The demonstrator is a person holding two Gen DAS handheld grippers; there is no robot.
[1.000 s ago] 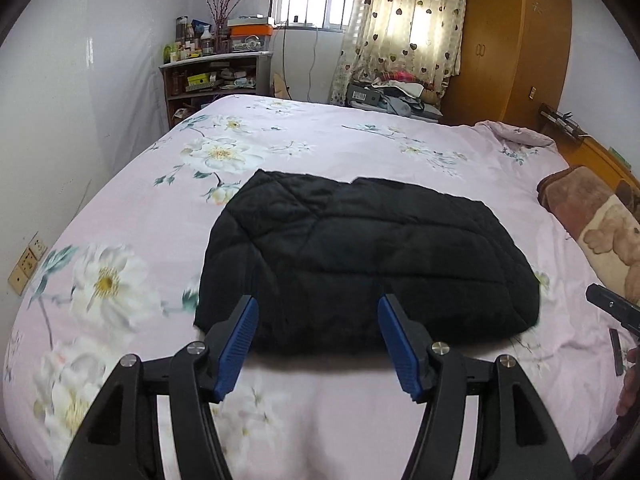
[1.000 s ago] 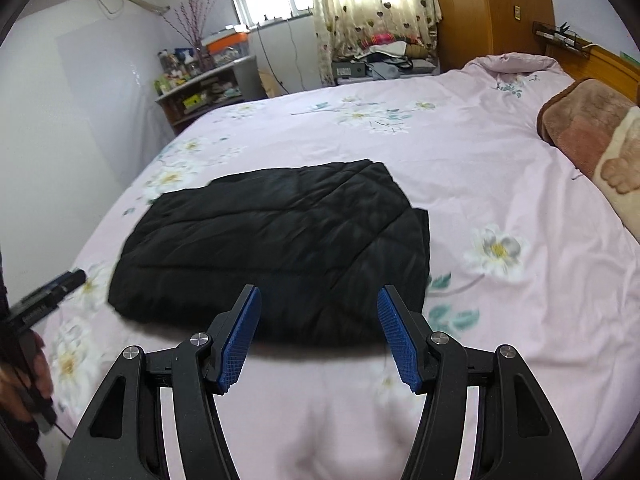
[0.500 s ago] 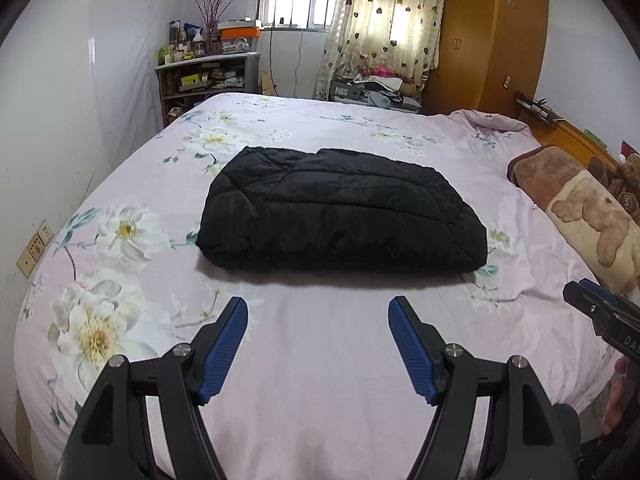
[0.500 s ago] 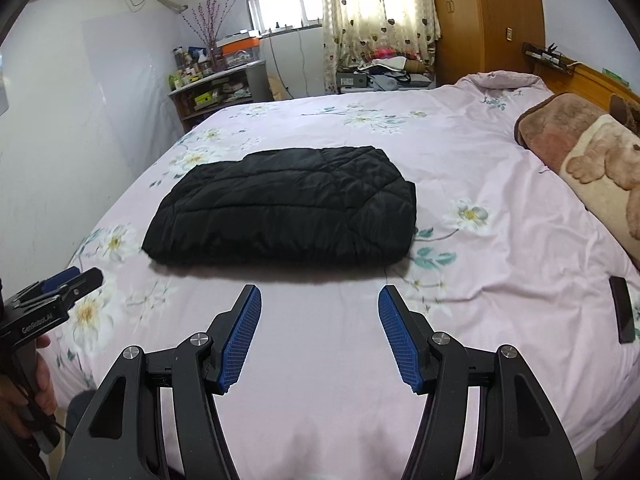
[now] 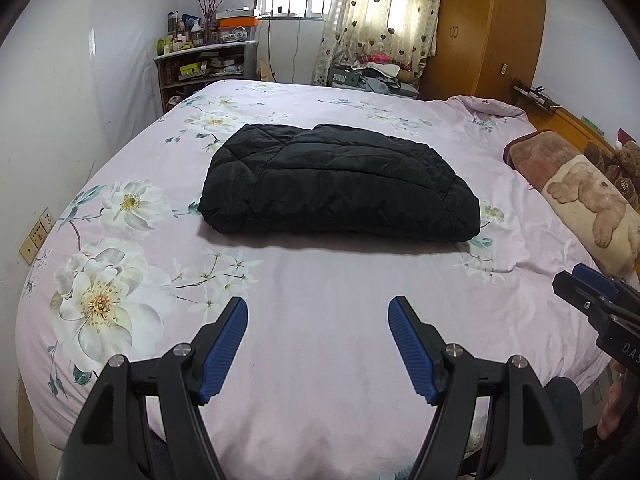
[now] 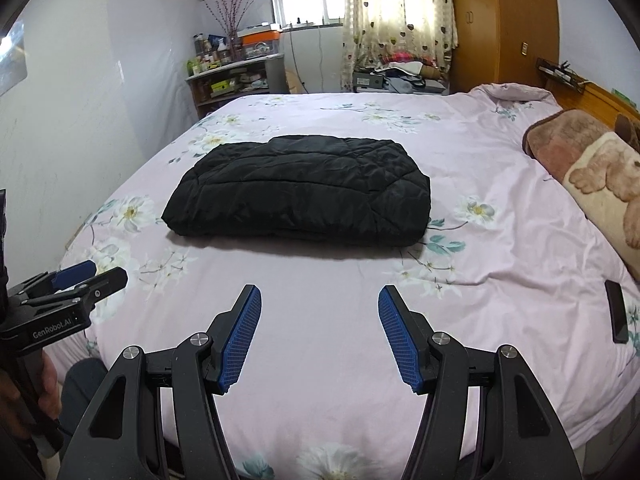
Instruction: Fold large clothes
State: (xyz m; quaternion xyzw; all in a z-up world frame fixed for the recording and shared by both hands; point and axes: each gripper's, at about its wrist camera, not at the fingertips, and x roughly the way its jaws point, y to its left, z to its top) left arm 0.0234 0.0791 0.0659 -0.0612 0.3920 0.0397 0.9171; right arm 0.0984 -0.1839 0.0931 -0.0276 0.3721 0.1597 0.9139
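A black quilted jacket (image 5: 336,184) lies folded into a thick rectangle in the middle of the pink flowered bed (image 5: 320,300); the right wrist view shows the jacket (image 6: 304,192) too. My left gripper (image 5: 318,308) hovers over bare sheet near the bed's front edge, open, nothing between its blue pads. My right gripper (image 6: 320,296) is likewise open and empty, well short of the jacket. Each gripper shows at the side of the other's view: the right one (image 5: 592,300) and the left one (image 6: 80,280).
A brown bear-print blanket (image 5: 580,192) lies at the bed's right side. A dark phone-like slab (image 6: 616,316) rests on the sheet at right. A cluttered shelf (image 5: 204,68), a curtain and a wooden wardrobe (image 5: 488,28) stand behind the bed. A white wall runs along the left.
Both grippers pulled back from the jacket's near edge toward the front of the bed. The left jaws widened a little. The jacket stayed put.
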